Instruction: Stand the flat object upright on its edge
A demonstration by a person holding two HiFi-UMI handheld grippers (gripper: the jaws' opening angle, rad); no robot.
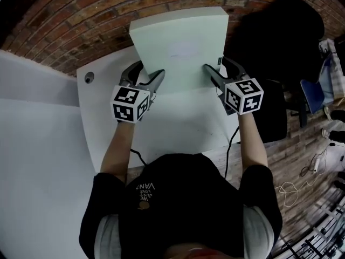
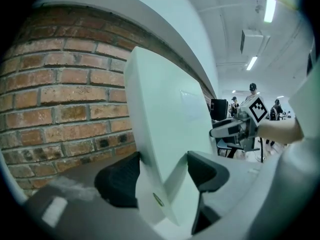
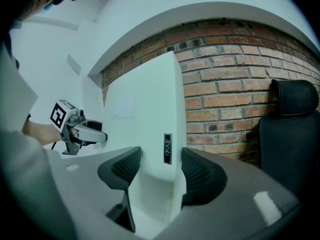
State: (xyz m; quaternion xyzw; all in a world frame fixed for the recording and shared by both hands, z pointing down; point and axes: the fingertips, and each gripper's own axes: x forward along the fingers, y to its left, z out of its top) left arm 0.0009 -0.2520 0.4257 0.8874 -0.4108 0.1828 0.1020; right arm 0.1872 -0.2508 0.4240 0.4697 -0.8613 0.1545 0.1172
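Here the flat object (image 1: 180,47), a thick pale slab with rounded corners, is seen raised from the white table (image 1: 178,123) and held between both grippers, one at each side edge. In the head view its broad face is turned up towards the camera, its top edge is set back towards the brick wall (image 1: 97,15), and its lower edge is down at the tabletop; the slab is steep but tilted. The left gripper (image 1: 146,75) is clamped on the slab's left edge. In the left gripper view the jaws of the left gripper (image 2: 162,176) are spread wide, one ribbed pad laid against the back face and the other against the front face of the flat object (image 2: 165,124), low down near its bottom corner. The right gripper (image 1: 216,66) is closed on the opposite edge in the same manner. In the right gripper view the pads of the right gripper (image 3: 161,171) are pressed on both faces of the flat object (image 3: 145,109), and a small dark label (image 3: 167,148) is seen on the narrow edge between them. Each gripper is also caught in the other's view, across the slab: the right gripper (image 2: 227,130) and the left gripper (image 3: 95,134). A black chair (image 1: 280,31) is placed beside the table, at the right by the wall.
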